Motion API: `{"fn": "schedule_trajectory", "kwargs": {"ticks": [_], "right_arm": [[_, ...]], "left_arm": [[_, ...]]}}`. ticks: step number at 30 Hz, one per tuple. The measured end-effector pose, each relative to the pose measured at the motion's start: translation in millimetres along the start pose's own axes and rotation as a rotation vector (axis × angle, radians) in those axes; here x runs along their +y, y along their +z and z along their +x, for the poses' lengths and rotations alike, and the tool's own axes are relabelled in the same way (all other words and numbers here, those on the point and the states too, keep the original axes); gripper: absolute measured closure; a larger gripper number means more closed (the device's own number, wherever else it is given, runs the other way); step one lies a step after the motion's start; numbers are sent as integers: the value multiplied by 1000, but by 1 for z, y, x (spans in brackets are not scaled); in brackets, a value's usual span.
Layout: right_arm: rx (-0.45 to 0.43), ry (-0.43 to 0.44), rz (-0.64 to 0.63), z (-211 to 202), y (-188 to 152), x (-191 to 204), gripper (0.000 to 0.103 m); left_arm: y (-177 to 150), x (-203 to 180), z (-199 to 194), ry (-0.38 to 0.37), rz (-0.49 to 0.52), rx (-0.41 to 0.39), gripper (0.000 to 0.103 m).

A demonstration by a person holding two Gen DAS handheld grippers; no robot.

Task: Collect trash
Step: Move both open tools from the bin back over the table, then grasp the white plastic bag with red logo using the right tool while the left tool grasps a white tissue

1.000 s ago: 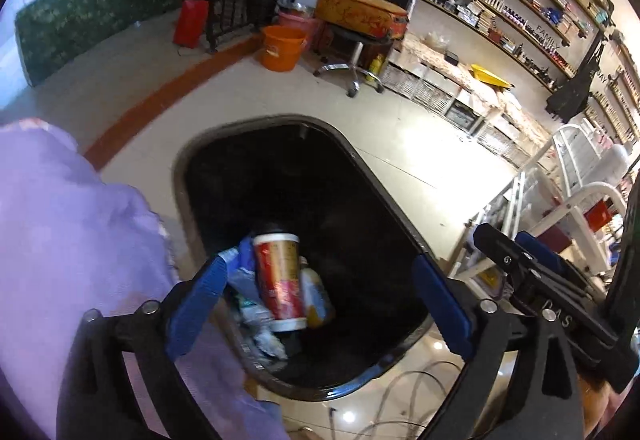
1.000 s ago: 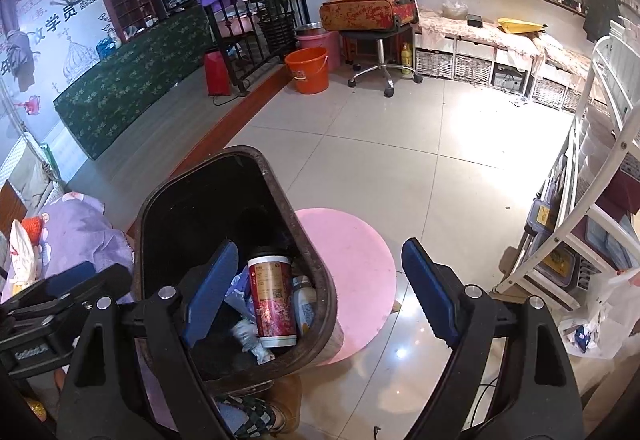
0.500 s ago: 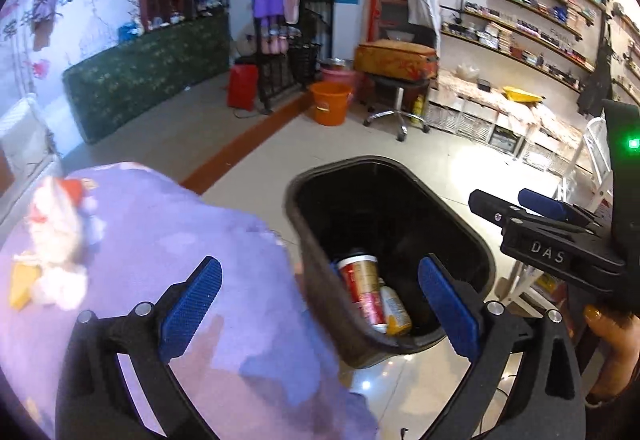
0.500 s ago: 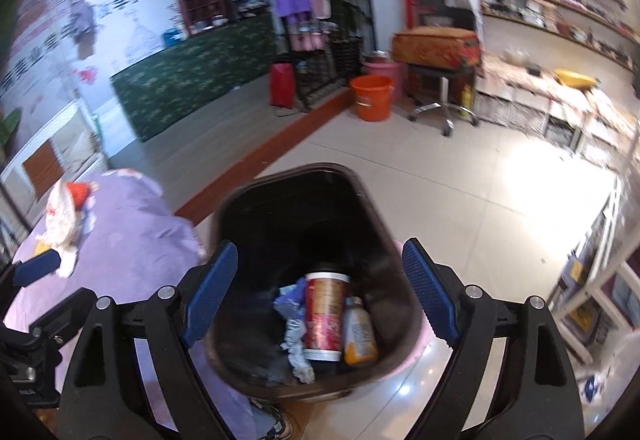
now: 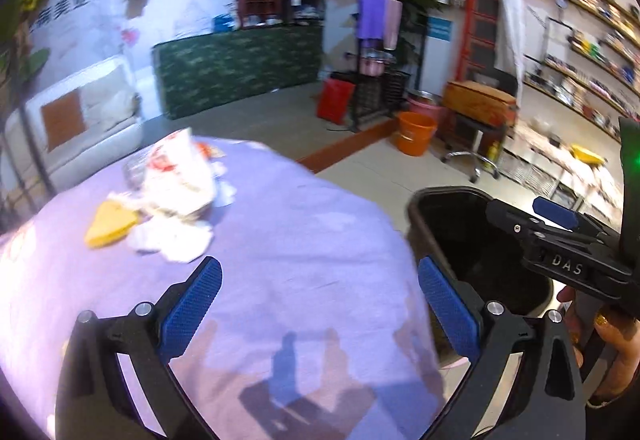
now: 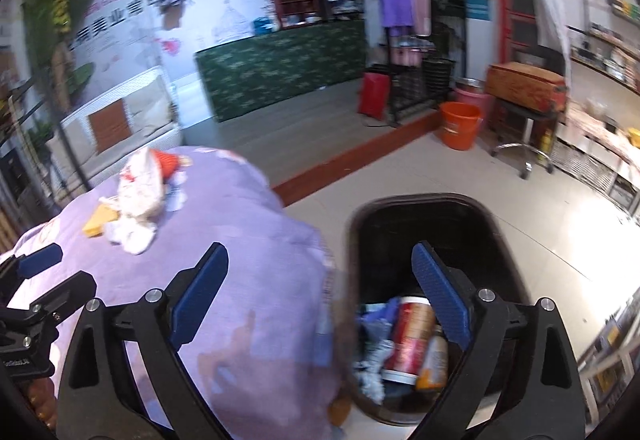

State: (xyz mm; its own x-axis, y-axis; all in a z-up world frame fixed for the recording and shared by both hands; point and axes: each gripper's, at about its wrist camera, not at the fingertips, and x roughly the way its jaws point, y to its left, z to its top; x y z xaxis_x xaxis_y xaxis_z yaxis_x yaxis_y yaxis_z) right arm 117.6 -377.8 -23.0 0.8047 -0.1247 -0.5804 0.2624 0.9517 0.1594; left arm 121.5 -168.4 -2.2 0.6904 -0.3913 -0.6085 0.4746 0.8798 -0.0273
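A black trash bin stands on the floor right of a purple-covered table; it holds a red paper cup, a small bottle and crumpled wrappers. The bin also shows in the left wrist view. On the table's far left lies a pile of trash: a white plastic bag, crumpled tissue and a yellow piece. The pile also shows in the right wrist view. My left gripper is open and empty over the table. My right gripper is open and empty, between table edge and bin.
An orange bucket and a stool with a case on it stand on the tiled floor behind the bin. A green-covered counter and a black rack line the back. Shelves run along the right wall.
Both grippers have swung left and up, away from the bin and towards the table. The trash pile on the table has come into view. Both stay open and empty.
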Motion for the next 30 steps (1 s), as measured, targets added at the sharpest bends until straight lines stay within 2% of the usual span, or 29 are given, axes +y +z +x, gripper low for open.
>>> {"fn": "schedule_trajectory", "kwargs": {"ticks": [6, 10, 17, 20, 25, 30], "right_arm": [[32, 108, -84, 16, 4, 48, 11], [92, 194, -158, 36, 3, 89, 11], [178, 290, -259, 75, 6, 144, 11], [205, 348, -275, 93, 14, 167, 11], [236, 369, -338, 132, 30, 207, 11], [305, 401, -320, 188, 45, 232, 11]], "left_arm": [[-19, 50, -10, 96, -50, 24, 6], [-31, 84, -12, 146, -95, 50, 6], [-51, 129, -15, 188, -164, 100, 6], [-55, 143, -14, 187, -181, 112, 6], [-57, 156, -12, 170, -202, 126, 7], [-56, 165, -7, 155, -218, 131, 7]]}}
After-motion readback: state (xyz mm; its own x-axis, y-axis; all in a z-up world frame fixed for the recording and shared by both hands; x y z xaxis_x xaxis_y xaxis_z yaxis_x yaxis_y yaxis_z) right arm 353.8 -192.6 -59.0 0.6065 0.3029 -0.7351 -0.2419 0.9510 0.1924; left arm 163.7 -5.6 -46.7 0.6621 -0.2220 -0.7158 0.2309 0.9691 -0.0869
